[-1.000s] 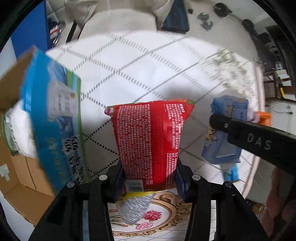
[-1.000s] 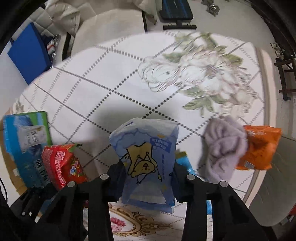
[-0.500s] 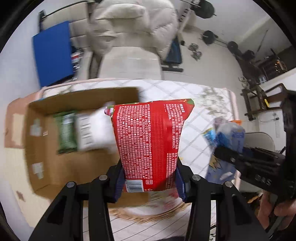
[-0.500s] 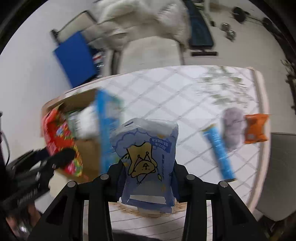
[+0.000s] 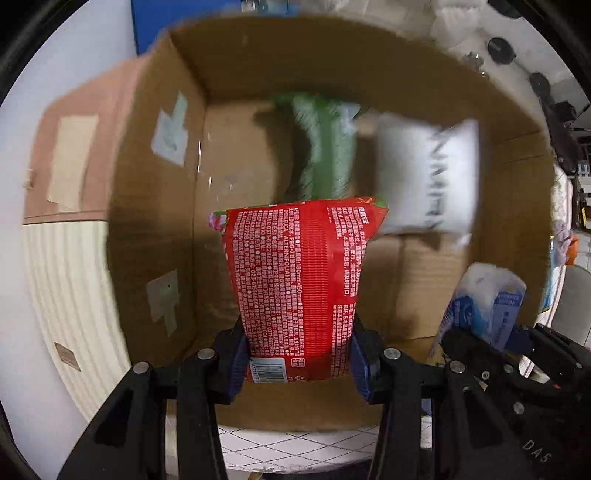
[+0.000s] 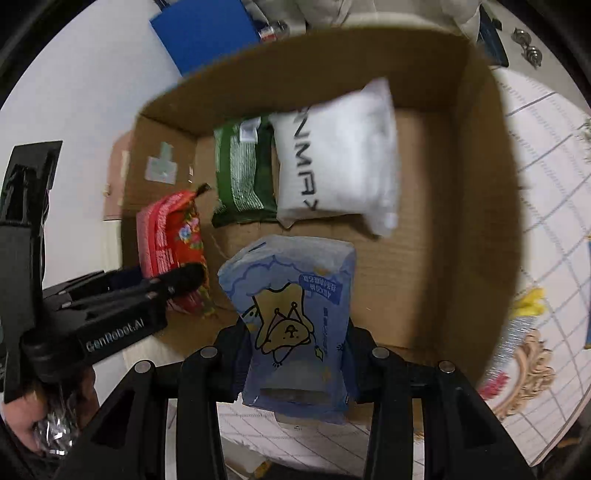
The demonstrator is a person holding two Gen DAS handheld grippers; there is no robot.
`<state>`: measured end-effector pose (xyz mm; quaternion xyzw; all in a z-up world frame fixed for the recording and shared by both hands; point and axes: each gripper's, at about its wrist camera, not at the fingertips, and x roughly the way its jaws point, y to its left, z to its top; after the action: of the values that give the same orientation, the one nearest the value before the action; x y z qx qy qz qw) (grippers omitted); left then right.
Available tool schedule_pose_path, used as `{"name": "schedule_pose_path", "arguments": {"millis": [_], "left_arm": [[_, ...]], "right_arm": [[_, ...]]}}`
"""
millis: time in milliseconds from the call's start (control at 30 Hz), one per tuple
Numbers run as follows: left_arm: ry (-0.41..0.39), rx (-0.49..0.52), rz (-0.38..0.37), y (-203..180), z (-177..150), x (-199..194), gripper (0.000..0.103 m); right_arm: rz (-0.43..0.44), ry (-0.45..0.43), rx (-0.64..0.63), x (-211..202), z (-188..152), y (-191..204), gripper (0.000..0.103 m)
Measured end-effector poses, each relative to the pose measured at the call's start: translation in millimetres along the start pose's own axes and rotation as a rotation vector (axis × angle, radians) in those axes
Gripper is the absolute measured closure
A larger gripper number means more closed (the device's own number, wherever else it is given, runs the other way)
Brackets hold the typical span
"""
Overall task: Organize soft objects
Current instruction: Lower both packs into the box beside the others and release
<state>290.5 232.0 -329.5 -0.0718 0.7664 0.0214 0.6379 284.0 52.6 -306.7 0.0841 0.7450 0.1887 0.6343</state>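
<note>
My left gripper point(image 5: 297, 363) is shut on a red printed pack point(image 5: 299, 280) and holds it over the open cardboard box point(image 5: 155, 192). My right gripper point(image 6: 295, 373) is shut on a pale blue tissue pack with a bear drawing point(image 6: 295, 314), also over the box point(image 6: 476, 229). The red pack point(image 6: 171, 240) and left gripper point(image 6: 184, 277) show at the left of the right wrist view. The blue pack point(image 5: 484, 302) shows at the right of the left wrist view. A green pack point(image 6: 243, 173) and a white pack point(image 6: 336, 158) lie inside the box.
The box sits at the edge of a white quilted surface with a flower print point(image 6: 546, 236). A blue panel point(image 6: 207, 33) stands behind the box. Pale wooden floor point(image 5: 70, 295) lies to the box's left. An orange item point(image 5: 572, 251) sits far right.
Both grippers have moved left from the quilted surface to over the open box, each still holding its pack. The box now fills both views.
</note>
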Motion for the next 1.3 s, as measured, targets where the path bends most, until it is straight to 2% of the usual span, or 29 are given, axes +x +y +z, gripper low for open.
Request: {"name": "schedule_pose_path", "arguments": {"millis": [200, 433, 500, 567, 600, 667, 700, 767, 867, 900, 967, 1000, 1067, 1133, 1167, 1300], "left_arm": [[0.071, 0.016, -0.020, 12, 3, 34, 0.060], [0.106, 0.023, -0.028, 21, 6, 53, 0.059], [0.117, 0.018, -0.037, 24, 6, 55, 0.059], [0.118, 0.006, -0.051, 26, 8, 52, 0.058], [0.117, -0.001, -0.059, 28, 7, 51, 0.055], [0.106, -0.018, -0.079, 31, 7, 43, 0.049], [0.099, -0.023, -0.087, 32, 6, 39, 0.049], [0.079, -0.016, -0.079, 30, 2, 29, 0.048], [0.031, 0.011, -0.046, 20, -12, 8, 0.031], [0.010, 0.015, -0.040, 14, -20, 2, 0.030], [-0.035, 0.023, -0.032, 11, -31, -15, 0.028], [-0.057, 0.025, -0.031, 8, -37, -23, 0.024], [-0.109, 0.024, -0.027, 5, -49, -39, 0.022], [-0.169, 0.020, -0.005, 2, -59, -55, 0.013], [-0.206, 0.012, 0.002, 1, -67, -64, 0.005], [-0.300, -0.022, -0.007, 2, -76, -98, 0.002]], "right_arm": [[-0.057, 0.026, -0.010, 38, 9, 17, 0.060], [-0.092, 0.039, -0.022, 56, 12, 28, 0.060], [-0.097, 0.053, -0.022, 61, 14, 27, 0.057], [-0.102, 0.055, -0.023, 63, 15, 27, 0.046], [-0.106, 0.057, -0.026, 66, 12, 22, 0.042], [-0.100, 0.061, -0.019, 62, 11, 18, 0.027], [-0.097, 0.061, -0.018, 59, 13, 16, 0.024], [-0.109, 0.057, -0.027, 50, 12, 12, 0.018], [-0.154, 0.042, -0.045, 35, 11, 10, 0.017], [-0.161, 0.037, -0.048, 30, 10, 10, 0.016], [-0.179, 0.016, -0.052, 18, 5, 10, 0.006], [-0.194, 0.001, -0.056, 12, 2, 10, 0.005], [-0.221, -0.029, -0.059, -1, -8, 9, 0.000], [-0.245, -0.062, -0.058, -13, -16, 7, 0.000], [-0.254, -0.082, -0.061, -20, -21, 7, 0.000], [-0.279, -0.148, -0.069, -44, -37, 8, 0.000]]}}
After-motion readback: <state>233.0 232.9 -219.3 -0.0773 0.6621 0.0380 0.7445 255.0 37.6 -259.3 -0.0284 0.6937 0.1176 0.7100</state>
